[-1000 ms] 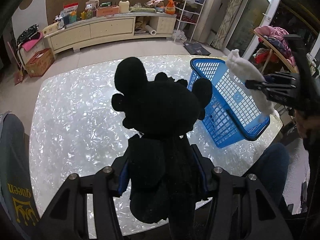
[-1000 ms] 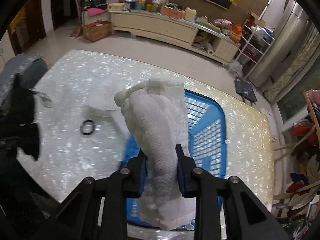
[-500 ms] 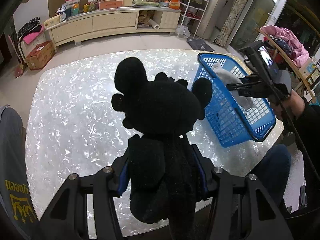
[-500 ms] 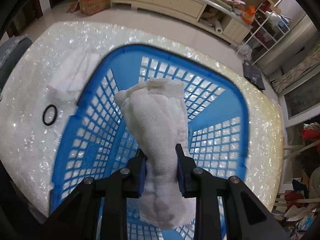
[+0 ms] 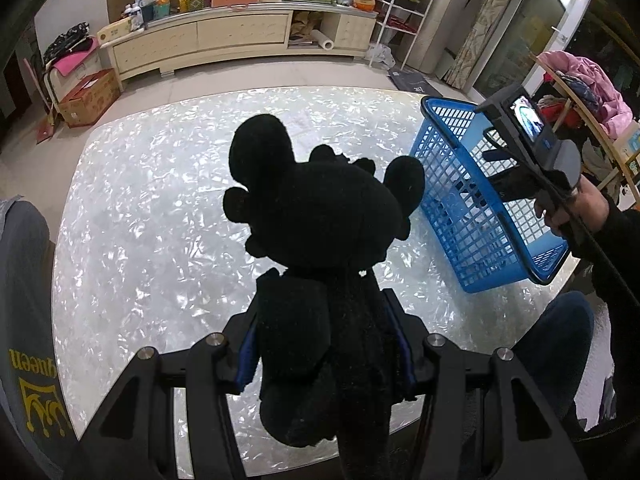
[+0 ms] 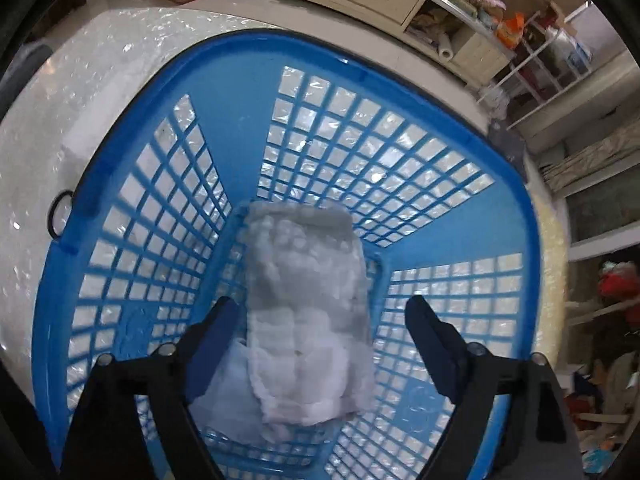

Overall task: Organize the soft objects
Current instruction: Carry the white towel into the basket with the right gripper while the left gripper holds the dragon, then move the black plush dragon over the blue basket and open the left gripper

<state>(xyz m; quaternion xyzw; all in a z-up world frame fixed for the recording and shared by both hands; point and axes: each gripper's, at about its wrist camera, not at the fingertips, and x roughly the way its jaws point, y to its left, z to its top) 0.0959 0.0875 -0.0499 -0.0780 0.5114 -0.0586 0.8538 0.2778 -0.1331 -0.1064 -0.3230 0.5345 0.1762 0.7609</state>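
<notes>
Low in the blue basket (image 6: 208, 64), the white cloth (image 6: 308, 300) lies free; right claw (image 6: 320, 344) spread wide, lift straight up. Left claw (image 5: 324, 352) squeezes the black plush toy (image 5: 320, 240).

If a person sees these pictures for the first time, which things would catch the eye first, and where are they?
First the black plush toy, clamped in the left gripper above the shimmering white table. Next the blue basket near the table's right edge, with the white cloth lying inside it between the open fingers of the right gripper.
</notes>
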